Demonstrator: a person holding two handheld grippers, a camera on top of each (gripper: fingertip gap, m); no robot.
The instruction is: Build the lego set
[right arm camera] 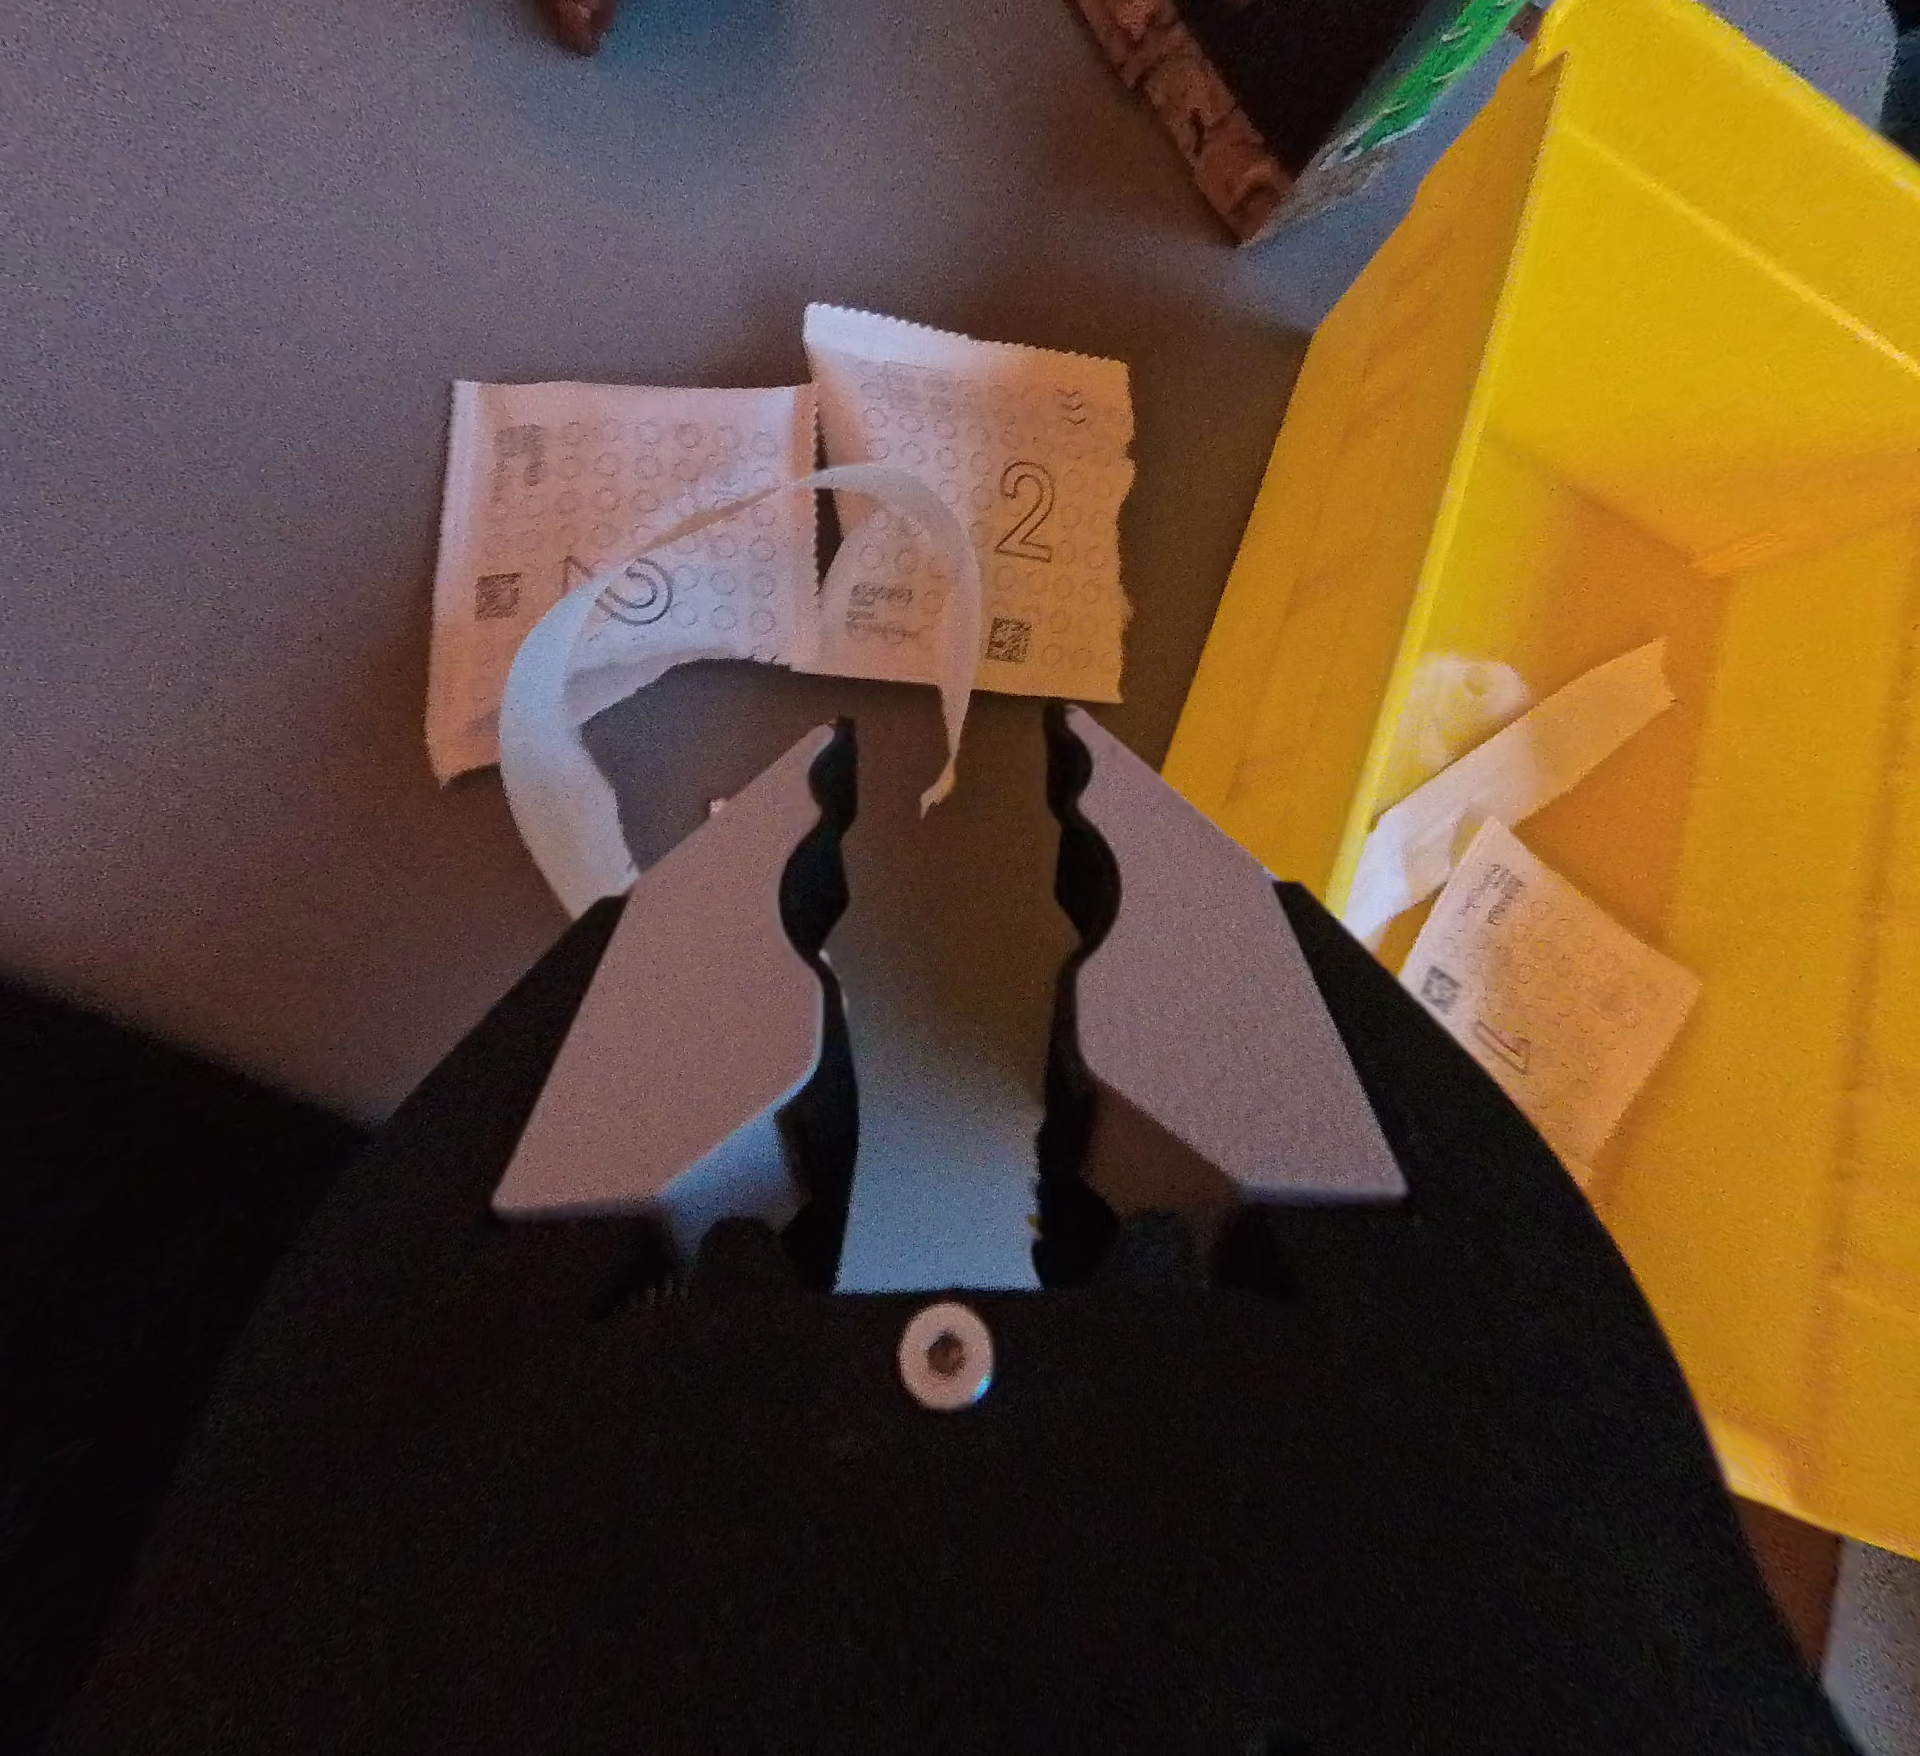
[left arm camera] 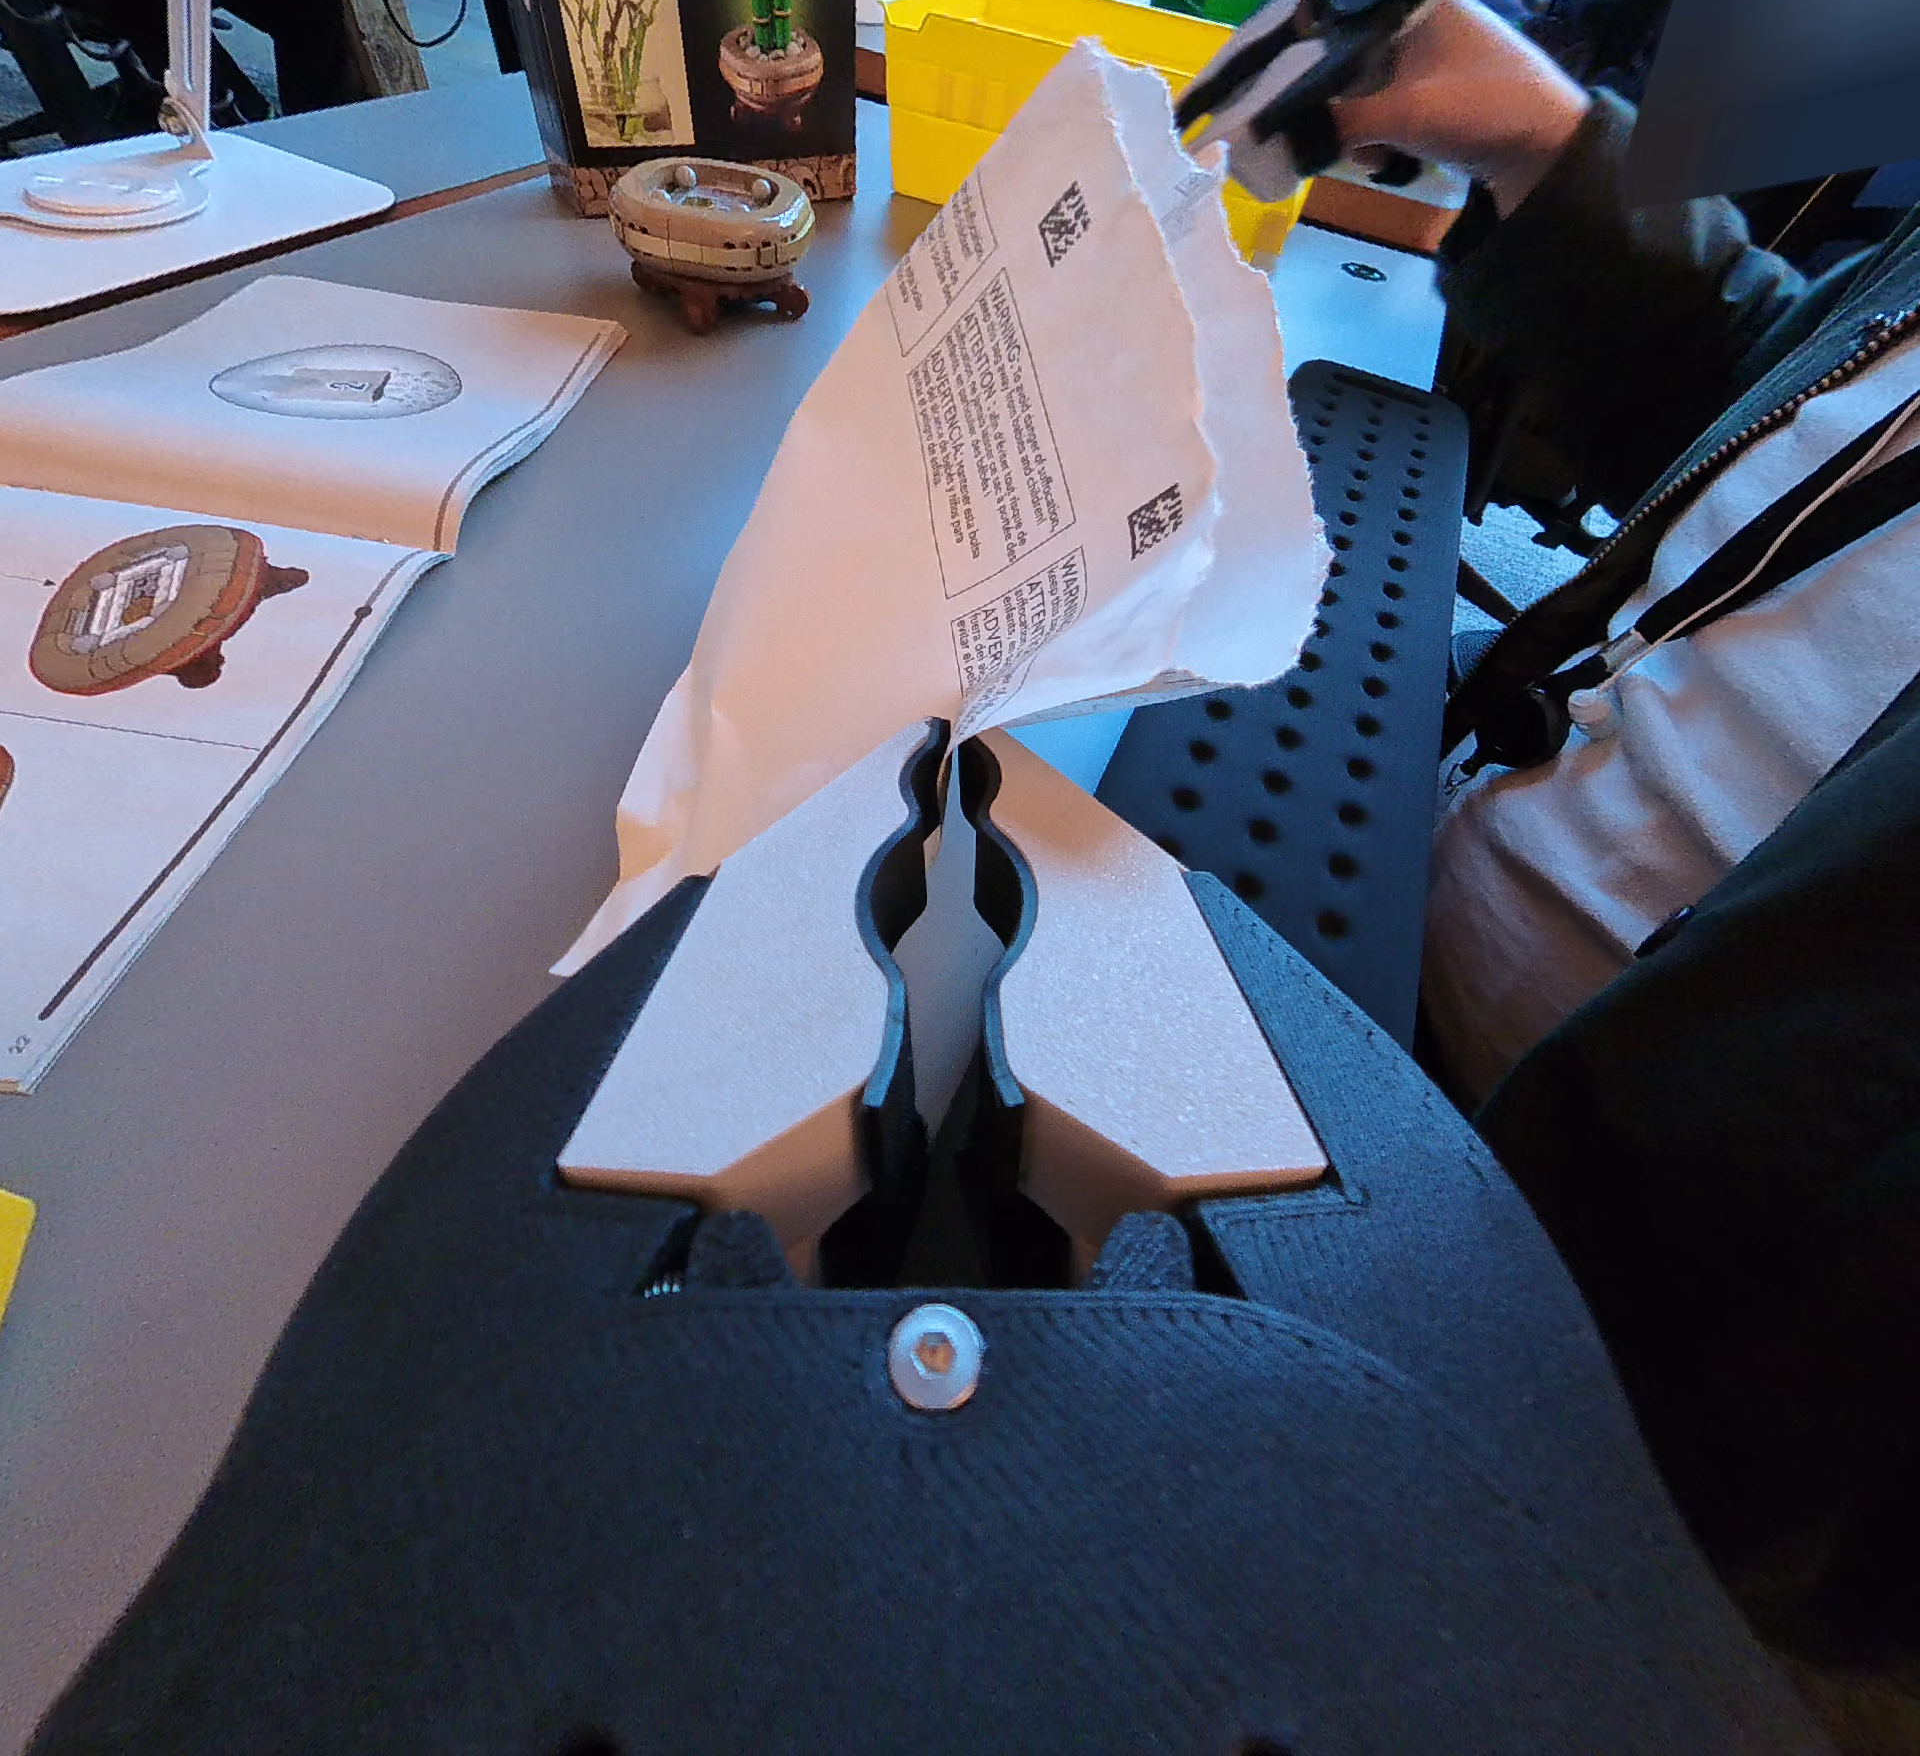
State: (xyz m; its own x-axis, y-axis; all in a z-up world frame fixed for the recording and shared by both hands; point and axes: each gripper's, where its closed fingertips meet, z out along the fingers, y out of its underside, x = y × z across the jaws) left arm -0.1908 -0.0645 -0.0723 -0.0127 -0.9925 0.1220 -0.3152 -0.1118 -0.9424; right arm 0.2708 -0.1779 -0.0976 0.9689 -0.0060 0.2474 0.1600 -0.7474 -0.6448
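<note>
Here the torn white paper bag (left arm camera: 997, 501) stands at frame centre, pinched at its lower edge by the clenched left claw (left arm camera: 951, 740). Upper right, the right claw (right arm camera: 951, 719) hangs released over two paper packets (right arm camera: 790, 532) on the grey table (right arm camera: 260, 252), beside the yellow bin (right arm camera: 1621, 356).

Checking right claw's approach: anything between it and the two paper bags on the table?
Yes. A curled torn paper strip arcs over the paper bags, its loose end hanging between the open right claw's tips. Nothing else visible.
</note>
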